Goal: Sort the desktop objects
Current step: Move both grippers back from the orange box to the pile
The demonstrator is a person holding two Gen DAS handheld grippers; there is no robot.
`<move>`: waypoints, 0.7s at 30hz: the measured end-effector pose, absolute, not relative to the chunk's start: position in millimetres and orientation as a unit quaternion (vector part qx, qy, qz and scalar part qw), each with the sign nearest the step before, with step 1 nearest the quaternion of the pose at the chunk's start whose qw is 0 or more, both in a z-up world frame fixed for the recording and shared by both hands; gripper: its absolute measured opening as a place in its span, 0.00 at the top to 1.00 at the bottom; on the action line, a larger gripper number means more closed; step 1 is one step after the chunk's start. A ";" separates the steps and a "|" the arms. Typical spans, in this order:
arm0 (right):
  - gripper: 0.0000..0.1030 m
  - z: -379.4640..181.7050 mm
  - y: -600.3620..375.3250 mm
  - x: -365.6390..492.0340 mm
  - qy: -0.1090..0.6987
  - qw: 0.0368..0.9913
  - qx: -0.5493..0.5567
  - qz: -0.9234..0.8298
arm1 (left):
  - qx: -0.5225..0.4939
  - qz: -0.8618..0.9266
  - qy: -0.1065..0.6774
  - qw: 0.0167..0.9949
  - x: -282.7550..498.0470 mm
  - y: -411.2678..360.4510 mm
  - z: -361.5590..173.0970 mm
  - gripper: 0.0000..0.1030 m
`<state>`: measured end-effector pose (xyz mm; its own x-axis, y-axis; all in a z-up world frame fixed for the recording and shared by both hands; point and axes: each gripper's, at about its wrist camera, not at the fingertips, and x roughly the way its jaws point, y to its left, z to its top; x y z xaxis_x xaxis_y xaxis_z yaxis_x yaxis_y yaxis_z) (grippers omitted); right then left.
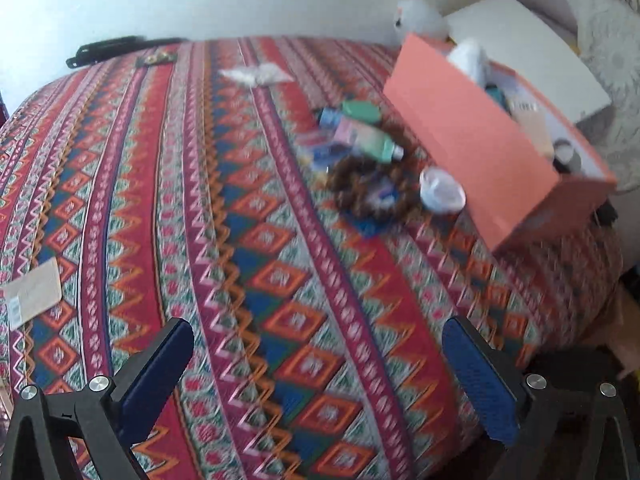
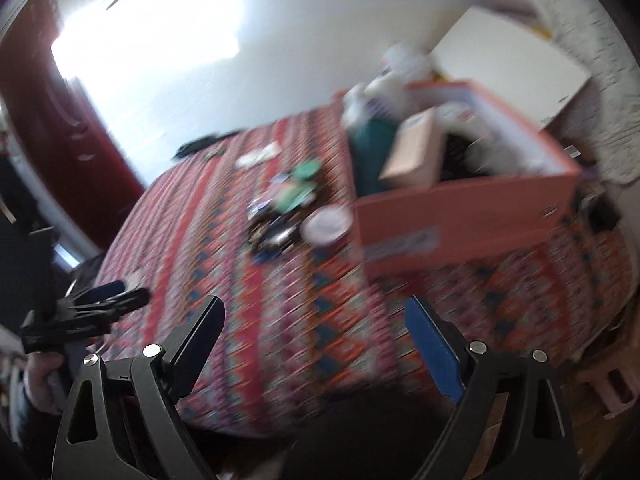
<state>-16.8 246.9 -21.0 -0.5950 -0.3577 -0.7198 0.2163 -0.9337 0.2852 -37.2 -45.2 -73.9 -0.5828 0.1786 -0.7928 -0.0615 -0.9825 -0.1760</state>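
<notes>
Left gripper (image 1: 318,354): jaws spread wide, nothing between them, poised over bare patterned tablecloth (image 1: 224,208) at the near edge of the table. Blue pads face inward.

Right gripper (image 2: 316,328): jaws likewise wide apart and empty, above the near table edge; view heavily blurred. Left gripper also shows at the far left of this view (image 2: 108,300).

Orange box (image 1: 472,136): open-topped, standing at the table's far right, well ahead and to the right of the left gripper. Holds several items, among them a tan carton (image 2: 414,148) and white bottles; others too blurred to identify.

Loose cluster, just left of the box and well apart from both grippers:
- green-capped jar (image 1: 362,111), farthest back
- pastel tube (image 1: 368,140), lying flat
- brown bead string (image 1: 370,188), coiled
- round white tub (image 1: 442,191), nearest the box, just beside its long wall.

Clear packet (image 1: 258,74): far centre, alone.

Beige card (image 1: 32,292): left edge of table, forward-left of the left gripper.

White board (image 1: 532,56): behind the box.
</notes>
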 end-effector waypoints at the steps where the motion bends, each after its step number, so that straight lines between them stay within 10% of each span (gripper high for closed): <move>1: 0.09 -26.8 235.1 -16.4 -0.082 0.172 0.428 -0.883 | -0.452 0.887 -0.068 0.072 -35.8 -47.8 -75.7 0.01; 21: 0.09 -97.6 150.4 -82.9 -0.072 0.160 0.487 -0.856 | -0.460 0.877 -0.018 0.141 -210.0 -12.2 -67.0 0.01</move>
<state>-82.9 150.4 -97.6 -0.4744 -0.3429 -0.8108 0.2033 -0.9388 0.2781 -210.0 -12.2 -67.0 -0.5377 0.2640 -0.8007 -0.2309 -0.9595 -0.1614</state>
